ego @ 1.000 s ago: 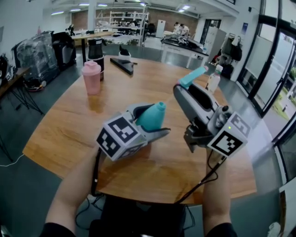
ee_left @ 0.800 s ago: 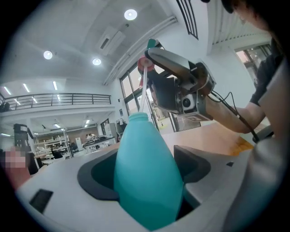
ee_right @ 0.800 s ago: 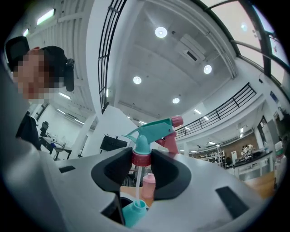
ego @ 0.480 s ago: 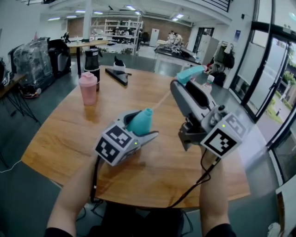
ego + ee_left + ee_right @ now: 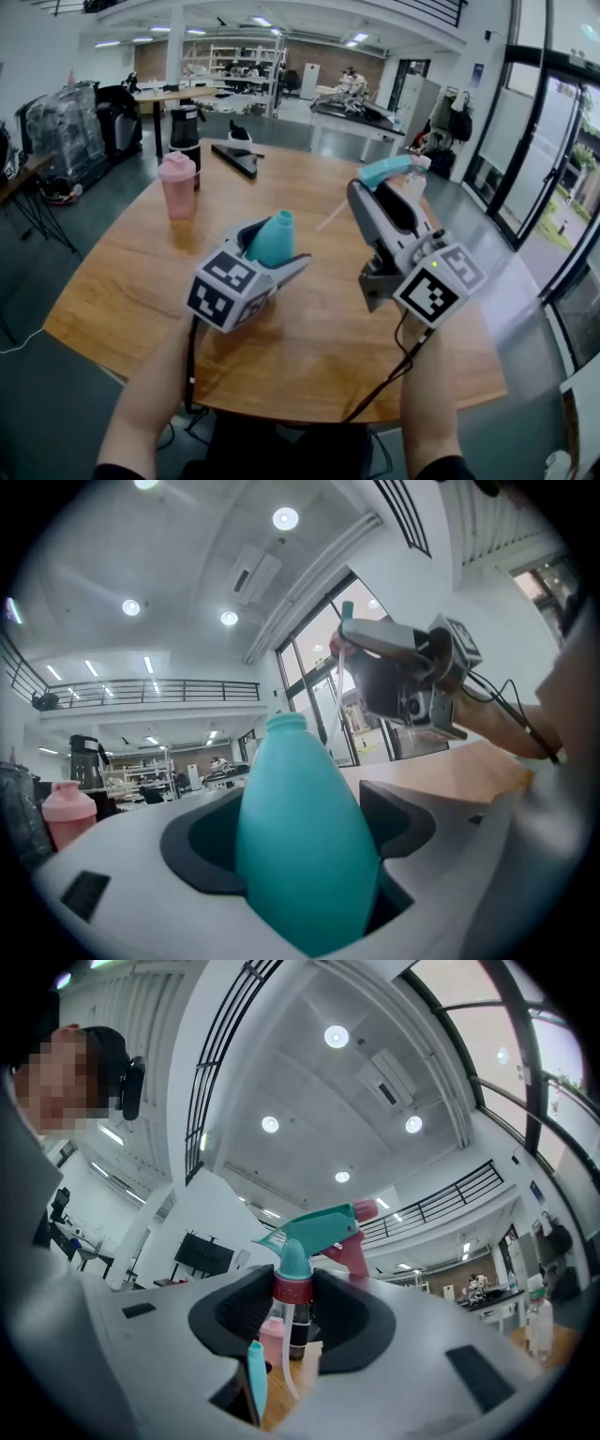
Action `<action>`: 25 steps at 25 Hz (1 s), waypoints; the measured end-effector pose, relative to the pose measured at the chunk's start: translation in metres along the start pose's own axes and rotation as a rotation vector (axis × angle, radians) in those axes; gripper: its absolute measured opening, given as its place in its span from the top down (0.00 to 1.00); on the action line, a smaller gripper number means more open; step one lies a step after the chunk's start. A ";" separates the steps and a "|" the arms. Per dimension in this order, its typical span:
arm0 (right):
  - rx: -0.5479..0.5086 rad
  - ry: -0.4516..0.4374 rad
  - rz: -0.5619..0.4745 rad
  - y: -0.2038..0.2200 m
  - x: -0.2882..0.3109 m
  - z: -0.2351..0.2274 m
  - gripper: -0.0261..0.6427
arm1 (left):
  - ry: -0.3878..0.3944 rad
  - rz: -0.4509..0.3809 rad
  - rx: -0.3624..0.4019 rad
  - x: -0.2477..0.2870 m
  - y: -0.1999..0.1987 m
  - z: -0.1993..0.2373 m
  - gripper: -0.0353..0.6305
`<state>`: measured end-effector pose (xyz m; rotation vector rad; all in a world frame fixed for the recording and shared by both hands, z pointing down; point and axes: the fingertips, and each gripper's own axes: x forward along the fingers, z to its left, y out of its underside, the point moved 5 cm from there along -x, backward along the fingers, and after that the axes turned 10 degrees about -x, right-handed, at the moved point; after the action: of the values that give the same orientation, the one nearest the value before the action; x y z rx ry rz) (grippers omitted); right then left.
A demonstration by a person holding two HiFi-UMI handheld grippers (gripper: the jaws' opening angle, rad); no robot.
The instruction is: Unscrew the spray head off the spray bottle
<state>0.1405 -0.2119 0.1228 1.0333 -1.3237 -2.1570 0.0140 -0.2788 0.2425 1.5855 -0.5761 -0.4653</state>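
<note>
My left gripper is shut on a teal spray bottle whose neck is bare and open; in the left gripper view the bottle fills the gap between the pads. My right gripper is shut on the red collar of the teal spray head, held apart from the bottle and to its right. In the right gripper view the spray head stands above the jaws with its clear dip tube hanging below. That tube slants toward the bottle.
On the round wooden table stand a pink shaker cup and a dark flask at the far left. A black wedge-shaped object lies beyond them. A white bottle stands behind the spray head.
The left gripper with the bottle has shifted to the left and turned a little. The right gripper with the spray head has drifted slightly nearer and tilted. Both grips stay as they were.
</note>
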 end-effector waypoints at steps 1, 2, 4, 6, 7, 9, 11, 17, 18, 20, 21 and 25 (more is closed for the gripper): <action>0.001 0.010 0.011 0.008 -0.002 -0.002 0.75 | -0.001 -0.012 0.000 -0.001 -0.003 0.001 0.36; 0.000 0.021 0.023 0.015 -0.003 -0.003 0.75 | -0.002 -0.021 0.001 -0.001 -0.004 0.002 0.36; -0.010 0.041 0.048 0.031 -0.006 -0.002 0.75 | -0.003 -0.025 0.001 -0.002 -0.004 0.003 0.36; -0.032 0.059 0.079 0.045 -0.008 0.002 0.75 | -0.011 -0.028 0.003 -0.004 -0.002 0.004 0.36; -0.050 0.069 0.095 0.050 -0.009 0.003 0.75 | -0.018 -0.038 0.007 -0.004 -0.003 0.005 0.36; -0.090 0.086 0.120 0.057 -0.009 0.003 0.75 | -0.026 -0.056 0.012 -0.003 -0.005 0.007 0.36; -0.119 0.094 0.126 0.061 -0.009 0.004 0.75 | -0.023 -0.063 0.011 -0.002 -0.006 0.008 0.36; -0.122 0.119 0.167 0.078 -0.016 0.002 0.75 | -0.033 -0.074 0.020 -0.002 -0.005 0.005 0.36; -0.123 0.125 0.170 0.079 -0.016 0.002 0.75 | -0.034 -0.074 0.020 -0.002 -0.005 0.005 0.36; -0.122 0.133 0.171 0.082 -0.016 0.004 0.75 | -0.042 -0.078 0.019 -0.004 -0.005 0.005 0.36; -0.125 0.139 0.176 0.083 -0.016 0.005 0.75 | -0.046 -0.082 0.020 -0.005 -0.005 0.006 0.36; -0.159 0.142 0.182 0.085 -0.014 0.011 0.75 | -0.041 -0.092 0.021 -0.006 -0.007 0.007 0.36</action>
<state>0.1376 -0.2360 0.2066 0.9455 -1.1159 -1.9797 0.0057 -0.2806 0.2346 1.6307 -0.5419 -0.5638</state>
